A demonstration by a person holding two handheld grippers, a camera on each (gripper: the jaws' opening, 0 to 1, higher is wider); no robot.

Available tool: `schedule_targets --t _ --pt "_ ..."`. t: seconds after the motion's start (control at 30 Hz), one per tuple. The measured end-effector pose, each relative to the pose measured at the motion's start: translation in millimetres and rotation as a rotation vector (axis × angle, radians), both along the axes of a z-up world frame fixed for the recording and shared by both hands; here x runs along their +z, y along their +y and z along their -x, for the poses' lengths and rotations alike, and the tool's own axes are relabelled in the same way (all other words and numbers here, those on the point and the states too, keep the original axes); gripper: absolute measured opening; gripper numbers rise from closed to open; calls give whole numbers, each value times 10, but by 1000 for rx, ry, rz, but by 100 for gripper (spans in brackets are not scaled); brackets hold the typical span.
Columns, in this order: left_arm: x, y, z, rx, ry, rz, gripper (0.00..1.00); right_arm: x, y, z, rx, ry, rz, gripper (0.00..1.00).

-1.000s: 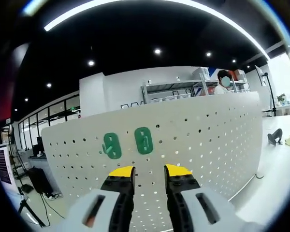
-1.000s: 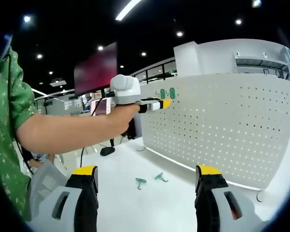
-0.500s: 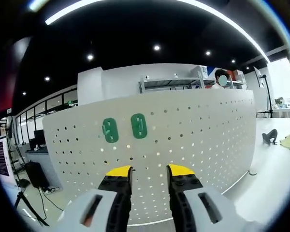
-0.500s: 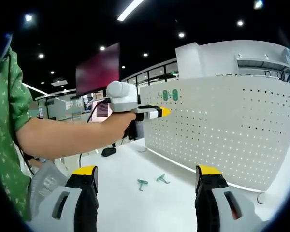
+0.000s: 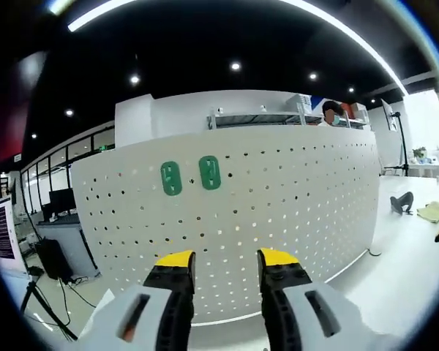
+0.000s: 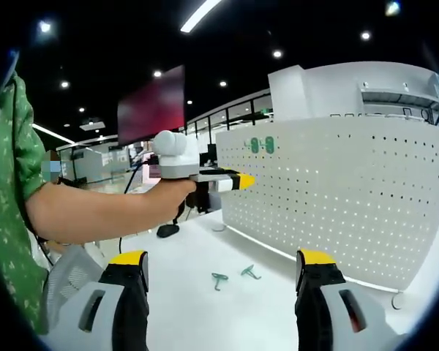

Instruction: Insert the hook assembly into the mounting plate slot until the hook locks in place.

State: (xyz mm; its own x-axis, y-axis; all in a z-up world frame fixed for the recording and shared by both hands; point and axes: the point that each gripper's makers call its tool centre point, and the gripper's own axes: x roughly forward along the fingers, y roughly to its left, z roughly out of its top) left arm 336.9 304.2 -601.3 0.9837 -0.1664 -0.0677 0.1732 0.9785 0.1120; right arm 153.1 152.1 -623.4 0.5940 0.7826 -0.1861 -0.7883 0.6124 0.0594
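Facing the curved white pegboard, I see two green oval mounting plates side by side at eleven o'clock among its round holes. My left hand-held gripper has its yellow-tipped jaws narrowly parted, holding nothing. My right hand-held gripper stands wide and empty. Between its jaws, two small green hooks lie near each other on the smooth white tabletop, at six o'clock.

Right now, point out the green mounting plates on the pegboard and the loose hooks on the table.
green mounting plates (image 5: pixel 210 172): left gripper view, centre of the right plate.
loose hooks (image 6: pixel 219 280): right gripper view, stem of the left hook.
pegboard (image 5: pixel 293 190): left gripper view, bare perforated face.
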Motion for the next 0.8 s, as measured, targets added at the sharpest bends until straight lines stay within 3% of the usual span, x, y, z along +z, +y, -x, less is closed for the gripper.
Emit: schedule_targets --t 0.8 --pt "2 31 409 -30 5 -4 39 59 79 125 20 -20 -1 85"
